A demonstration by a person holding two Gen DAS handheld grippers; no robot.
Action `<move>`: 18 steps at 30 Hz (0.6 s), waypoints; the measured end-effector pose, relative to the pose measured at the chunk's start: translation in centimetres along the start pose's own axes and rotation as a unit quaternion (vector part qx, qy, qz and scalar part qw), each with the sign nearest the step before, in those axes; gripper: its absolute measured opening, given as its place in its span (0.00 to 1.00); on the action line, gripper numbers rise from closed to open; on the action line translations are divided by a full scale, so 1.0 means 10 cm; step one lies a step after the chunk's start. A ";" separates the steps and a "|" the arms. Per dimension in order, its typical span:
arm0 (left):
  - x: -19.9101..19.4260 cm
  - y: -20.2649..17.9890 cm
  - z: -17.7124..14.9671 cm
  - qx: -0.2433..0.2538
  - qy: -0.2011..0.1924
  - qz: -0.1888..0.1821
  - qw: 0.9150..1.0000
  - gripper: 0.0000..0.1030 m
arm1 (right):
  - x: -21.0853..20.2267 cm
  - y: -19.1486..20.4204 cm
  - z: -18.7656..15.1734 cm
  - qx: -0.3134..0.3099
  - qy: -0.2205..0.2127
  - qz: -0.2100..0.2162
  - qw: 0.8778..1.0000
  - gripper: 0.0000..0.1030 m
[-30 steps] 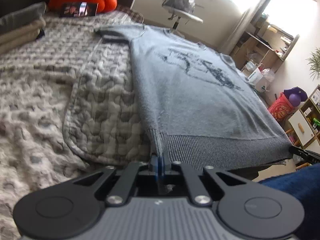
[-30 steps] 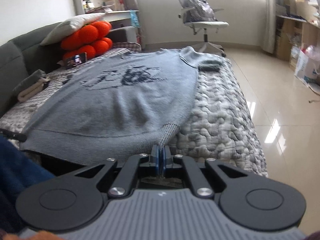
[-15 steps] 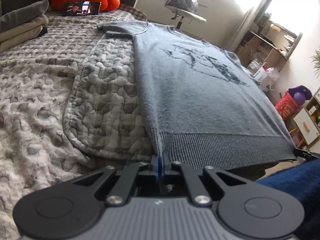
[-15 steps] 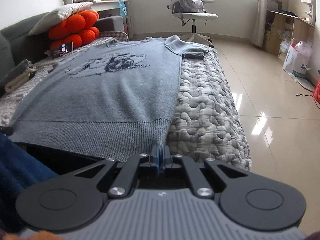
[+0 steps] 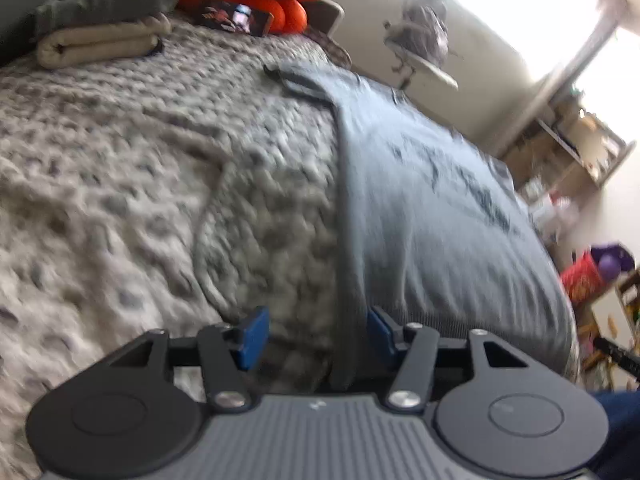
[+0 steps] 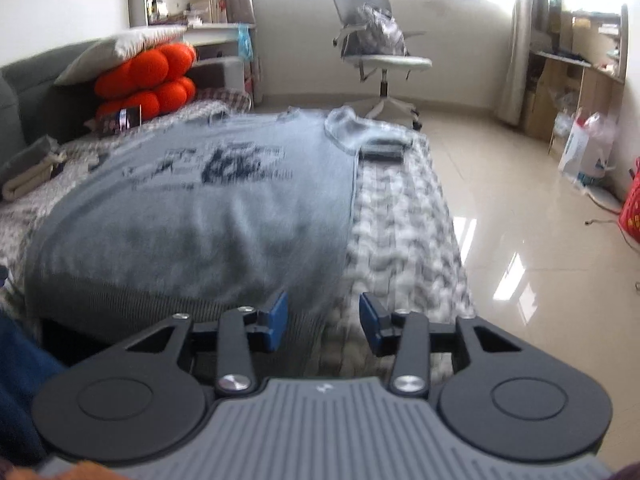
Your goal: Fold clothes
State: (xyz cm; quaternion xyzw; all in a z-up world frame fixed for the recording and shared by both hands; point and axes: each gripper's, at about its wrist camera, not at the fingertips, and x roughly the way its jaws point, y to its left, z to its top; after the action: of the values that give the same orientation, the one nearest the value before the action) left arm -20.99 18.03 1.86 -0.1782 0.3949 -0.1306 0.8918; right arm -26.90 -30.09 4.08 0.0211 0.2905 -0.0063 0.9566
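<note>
Grey knit sweater (image 6: 208, 216): spread flat on bed (image 6: 400, 216), centre frame, ribbed hem nearest. Soft, limp, light; best gripped at hem corners. Left claw (image 5: 312, 334), right claw (image 6: 323, 322): just opened, hem corners loose between unpressed pads.

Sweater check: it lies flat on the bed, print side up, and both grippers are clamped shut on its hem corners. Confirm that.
Not quite. The sweater does lie flat on the bed, print up, but the grippers are not clamped. The left gripper and right gripper have just been opening, and their pads stand apart from the hem. Each wrist view shows this.
</note>
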 end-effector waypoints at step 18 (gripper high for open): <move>0.83 -0.92 0.70 0.114 -0.086 0.042 0.989 0.62 | 1.25 0.85 0.65 -0.070 0.018 0.110 0.991 0.48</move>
State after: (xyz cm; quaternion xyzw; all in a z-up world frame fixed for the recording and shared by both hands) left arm -11.10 8.11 4.64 -0.0696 0.3067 -0.1211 0.9415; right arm -12.65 -21.88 2.86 -0.0142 0.3029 0.1202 0.9453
